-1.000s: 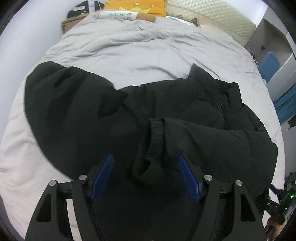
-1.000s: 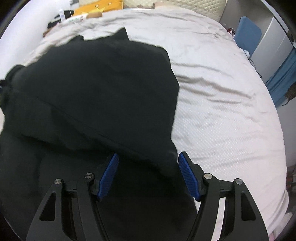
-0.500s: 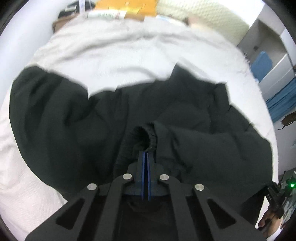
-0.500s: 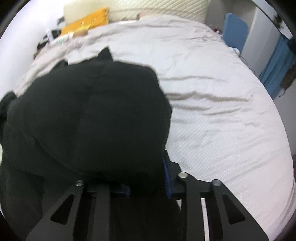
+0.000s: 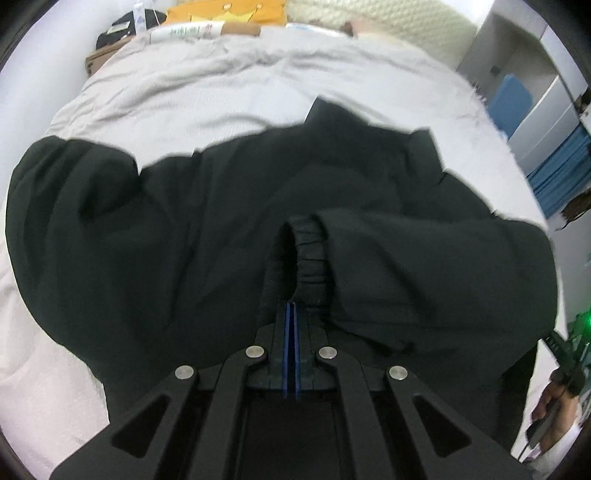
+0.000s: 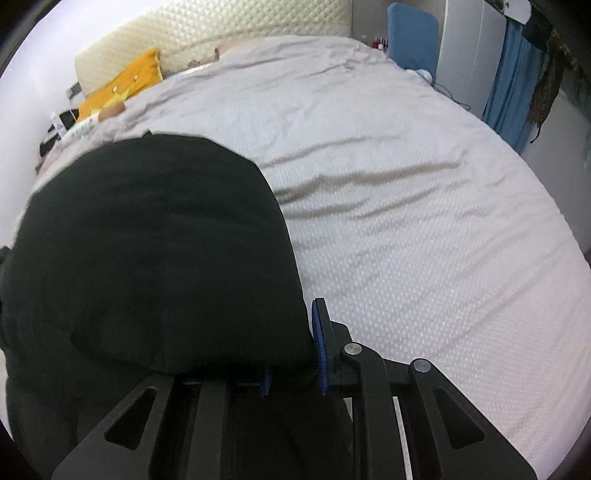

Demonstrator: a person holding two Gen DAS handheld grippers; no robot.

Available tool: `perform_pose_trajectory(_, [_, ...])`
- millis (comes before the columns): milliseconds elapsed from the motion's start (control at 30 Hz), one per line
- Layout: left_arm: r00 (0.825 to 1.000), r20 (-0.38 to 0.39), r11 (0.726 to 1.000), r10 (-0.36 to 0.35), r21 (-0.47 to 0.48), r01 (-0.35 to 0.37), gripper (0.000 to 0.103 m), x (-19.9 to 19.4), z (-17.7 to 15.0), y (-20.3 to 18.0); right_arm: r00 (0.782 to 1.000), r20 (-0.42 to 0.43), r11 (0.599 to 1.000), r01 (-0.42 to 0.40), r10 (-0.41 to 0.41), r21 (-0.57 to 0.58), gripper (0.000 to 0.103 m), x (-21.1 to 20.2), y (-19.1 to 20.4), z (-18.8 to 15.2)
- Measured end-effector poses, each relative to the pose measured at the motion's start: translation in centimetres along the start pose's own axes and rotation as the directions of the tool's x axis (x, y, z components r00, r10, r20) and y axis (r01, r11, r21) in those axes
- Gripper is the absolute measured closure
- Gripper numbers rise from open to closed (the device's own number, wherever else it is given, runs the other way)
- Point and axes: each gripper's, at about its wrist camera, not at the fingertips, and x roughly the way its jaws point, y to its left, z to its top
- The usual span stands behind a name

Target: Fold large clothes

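1. Black padded jacket [image 5: 155, 229] is spread across a pale grey quilt [image 5: 229, 92] on the bed, and it fills most of the left wrist view.
2. Left gripper [image 5: 293, 314] points steeply down at the jacket, its blue pads pressed flat together with no gap showing.
3. Right at those tips sits the sleeve's elastic cuff [image 5: 310, 254], gathered and ribbed; whether any cloth is actually pinched between the pads, I cannot tell.
4. That sleeve [image 5: 424, 266] lies folded across the jacket body, running off to the right.
5. Over to the right wrist view: the right gripper [image 6: 291, 354] has a thick fold of the same jacket [image 6: 147, 240] between its jaws, and they are closing on it.
6. One blue ribbed pad [image 6: 318, 347] stands clear at the fabric's right edge, touching it; the other is almost buried under the bulging cloth.
7. The jacket bulges up above the jaws, covering the left half of that view, while bare quilt [image 6: 424, 206] stretches away on the right.
8. At the head of the bed: an orange cushion [image 6: 122, 85] and a cream quilted headboard [image 6: 229, 26].
9. A blue curtain [image 6: 509, 88] hangs at the far right.
10. Low in the left wrist view's right corner, a person's hand [image 5: 550, 402] shows by the bed's edge, blurred.
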Motion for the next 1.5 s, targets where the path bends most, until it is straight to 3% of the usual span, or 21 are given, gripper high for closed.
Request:
perform_pose_trajectory(133, [0.999, -0.045, 1.0, 0.016, 0.017, -0.015, 0.103, 1.7, -0.7, 0.2, 0.999, -0.046, 1.0, -0.014, 0.014, -0.009, 0.088, 1.9, -0.1, -0.5])
perform_pose_trajectory(400, [0.999, -0.009, 0.999, 0.037, 0.026, -0.037, 0.1, -0.6, -0.2, -0.5, 0.996, -0.055, 0.998, -0.066, 0.067, 0.021, 0.084, 0.2, -0.3, -0.4])
perform_pose_trajectory(833, [0.999, 0.048, 1.0, 0.009, 0.006, -0.009, 0.1, -8.8, -1.3, -1.3, 0.99, -0.024, 0.989, -0.142, 0.142, -0.027, 0.081, -8.2, 1.1, -1.0])
perform_pose_trajectory(1033, [0.997, 0.075, 1.0, -0.001, -0.01, 0.002, 0.099, -13.1, -2.3, -0.4, 0.983, 0.006, 0.979, -0.185, 0.186, -0.089, 0.069, -13.9, 4.0, -1.4])
perform_pose_trajectory(1067, [0.996, 0.087, 1.0, 0.0, -0.008, 0.001, 0.098, -14.3, -2.6, -0.1, 0.981, 0.009, 0.976, -0.193, 0.195, -0.095, 0.063, -14.8, 4.6, -1.4])
perform_pose_trajectory(1100, [0.995, 0.095, 1.0, -0.003, -0.01, 0.004, 0.094, -15.1, -2.8, 0.1, 0.978, 0.017, 0.973, -0.207, 0.21, -0.105, 0.056, -16.1, 5.4, -1.5])
perform_pose_trajectory(1167, [0.994, 0.11, 0.999, -0.019, -0.025, 0.022, 0.067, -16.7, -3.2, 0.7, 0.973, 0.029, 0.966, -0.223, 0.228, -0.132, 0.049, -17.8, 6.9, -1.6])
perform_pose_trajectory(1200, [0.992, 0.126, 0.999, -0.026, -0.038, 0.03, 0.046, -17.7, -3.5, 1.2, 0.972, 0.035, 0.962, -0.224, 0.232, -0.155, 0.047, -19.0, 7.9, -1.7])
perform_pose_trajectory(1233, [0.989, 0.146, 0.998, -0.028, -0.049, 0.036, 0.037, -18.7, -3.7, 1.6, 0.971, 0.04, 0.959, -0.227, 0.236, -0.168, 0.045, -19.8, 8.6, -1.9])
perform_pose_trajectory(1367, [0.983, 0.182, 0.996, -0.021, -0.079, 0.036, 0.027, -21.7, -4.6, 3.6, 0.963, 0.056, 0.946, -0.247, 0.264, -0.212, 0.033, -22.9, 11.6, -1.9])
perform_pose_trajectory(1400, [0.981, 0.192, 0.996, -0.013, -0.085, 0.03, 0.021, -22.3, -4.8, 4.1, 0.961, 0.061, 0.941, -0.252, 0.271, -0.225, 0.029, -23.8, 12.5, -1.9])
perform_pose_trajectory(1500, [0.975, 0.221, 0.993, 0.01, -0.118, 0.016, 0.019, -24.2, -5.7, 6.0, 0.956, 0.084, 0.934, -0.251, 0.28, -0.252, 0.012, -26.0, 14.4, -1.8])
